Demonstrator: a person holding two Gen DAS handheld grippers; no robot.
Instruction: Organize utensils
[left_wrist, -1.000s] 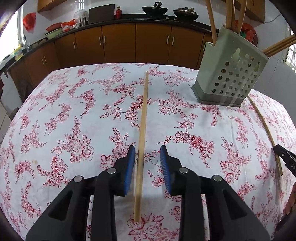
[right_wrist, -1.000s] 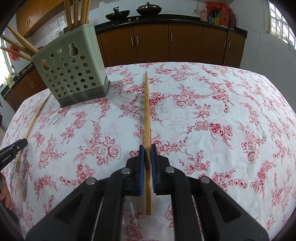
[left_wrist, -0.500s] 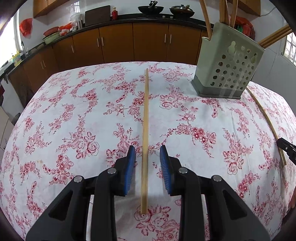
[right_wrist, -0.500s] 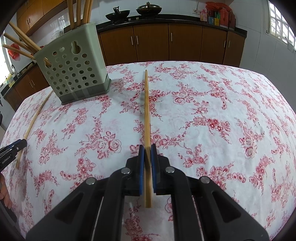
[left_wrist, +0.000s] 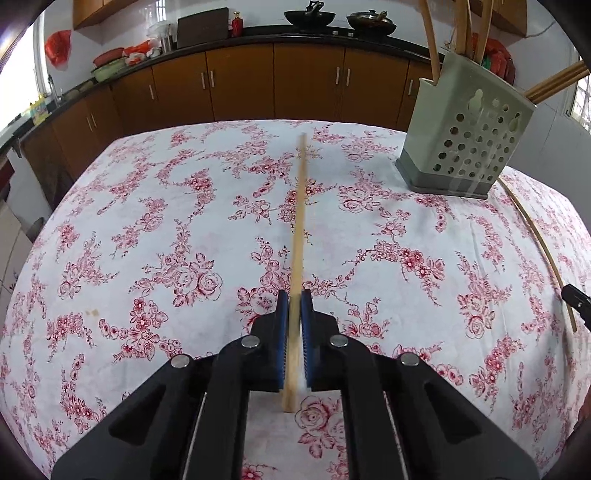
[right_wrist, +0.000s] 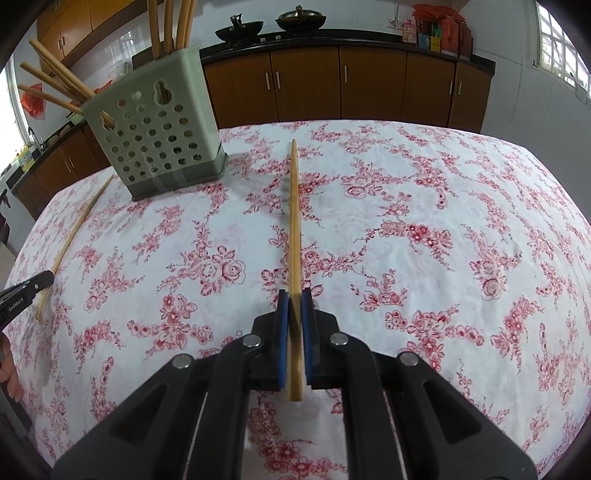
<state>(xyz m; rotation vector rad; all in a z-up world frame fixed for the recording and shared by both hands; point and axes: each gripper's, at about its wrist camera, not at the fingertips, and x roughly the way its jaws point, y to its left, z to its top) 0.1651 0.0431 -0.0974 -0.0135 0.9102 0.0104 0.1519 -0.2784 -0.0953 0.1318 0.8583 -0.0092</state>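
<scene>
Two grippers, left (left_wrist: 294, 301) and right (right_wrist: 294, 301), each clamp one chopstick (left_wrist: 300, 221).

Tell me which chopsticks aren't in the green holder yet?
Only two: the left chopstick, pinched by the left gripper, and the right chopstick, pinched by the right gripper. The other chopsticks stand in the holder.

Both wrist views low over tablecloth (left_wrist: 147, 229), sharing holder (right_wrist: 155, 129)

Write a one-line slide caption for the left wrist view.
Left gripper shut on a pale wooden chopstick over the red-floral tablecloth, perforated grey-green utensil holder standing far right.
</scene>
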